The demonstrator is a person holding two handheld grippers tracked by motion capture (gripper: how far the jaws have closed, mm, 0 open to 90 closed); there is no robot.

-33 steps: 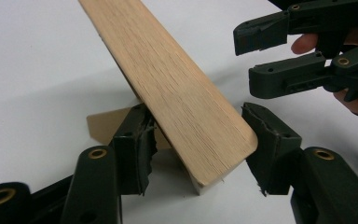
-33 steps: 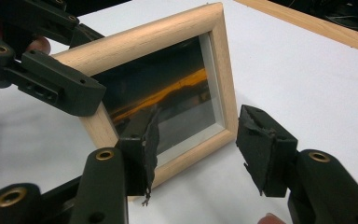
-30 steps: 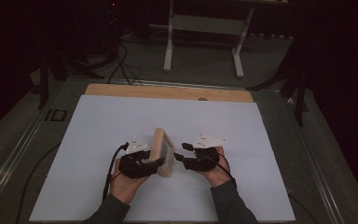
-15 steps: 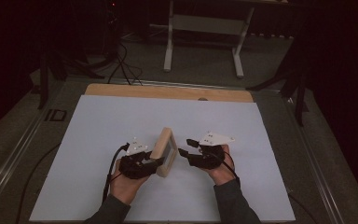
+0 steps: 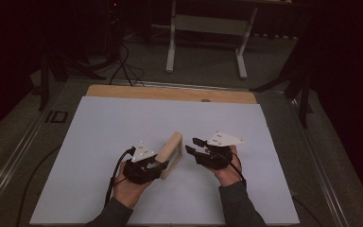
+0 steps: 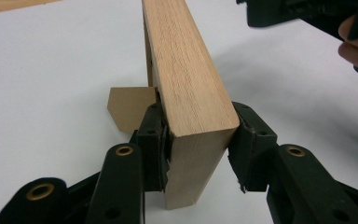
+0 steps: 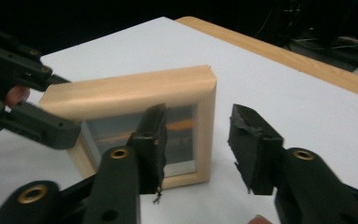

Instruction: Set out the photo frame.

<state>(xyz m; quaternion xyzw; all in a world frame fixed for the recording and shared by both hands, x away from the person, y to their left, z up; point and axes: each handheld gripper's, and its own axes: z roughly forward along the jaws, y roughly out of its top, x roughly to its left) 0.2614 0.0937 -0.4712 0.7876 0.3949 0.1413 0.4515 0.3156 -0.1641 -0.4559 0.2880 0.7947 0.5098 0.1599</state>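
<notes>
While the left tongs (image 6: 198, 154), whose jaws have just been closing, clamp the wooden picture frame (image 5: 171, 154) upright near the bench's (image 5: 99, 123) front edge, the right tongs (image 7: 198, 149), also just closing, gape empty beside it.

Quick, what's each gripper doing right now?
Left gripper: jaws have just been closing, now shut on the wooden picture frame, holding it on edge.
Right gripper: jaws have just been closing but open, nothing held, near the frame.
</notes>
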